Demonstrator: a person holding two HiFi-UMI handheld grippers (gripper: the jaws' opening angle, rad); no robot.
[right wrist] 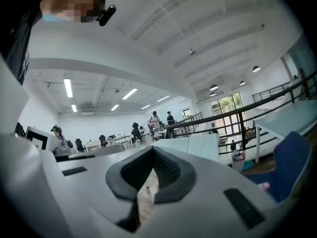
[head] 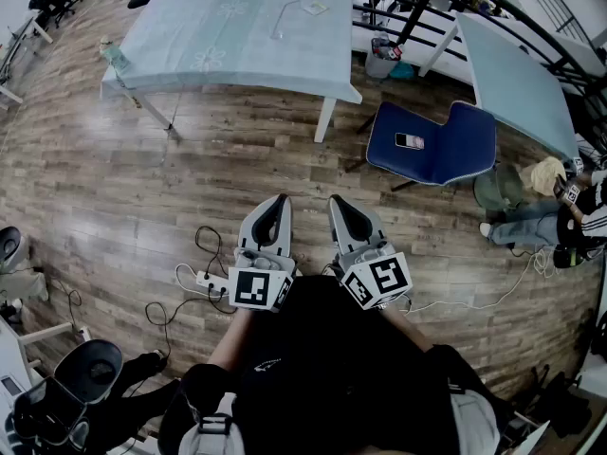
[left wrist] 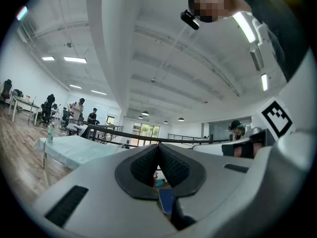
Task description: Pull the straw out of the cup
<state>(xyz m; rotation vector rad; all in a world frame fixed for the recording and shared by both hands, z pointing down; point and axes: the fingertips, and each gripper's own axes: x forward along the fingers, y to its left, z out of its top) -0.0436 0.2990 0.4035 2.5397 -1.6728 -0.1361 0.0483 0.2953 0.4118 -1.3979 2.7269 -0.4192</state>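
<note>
Both grippers are held close to my body over the wooden floor, pointing level toward a table with a pale blue cloth (head: 237, 41) across the room. My left gripper (head: 278, 200) is shut, its dark pads meeting at the tip (left wrist: 158, 145) with nothing between them. Beside it, my right gripper (head: 339, 202) is also shut and holds nothing (right wrist: 152, 149). A thin pale straw-like strip (head: 283, 19) and a small flat item (head: 315, 9) lie on the far table. I cannot make out a cup from here.
A blue chair (head: 432, 145) with a phone (head: 410, 141) on its seat stands ahead to the right. A second table (head: 517, 74) is at far right, with a seated person (head: 560, 211) near it. A power strip and cables (head: 204, 278) lie at my left.
</note>
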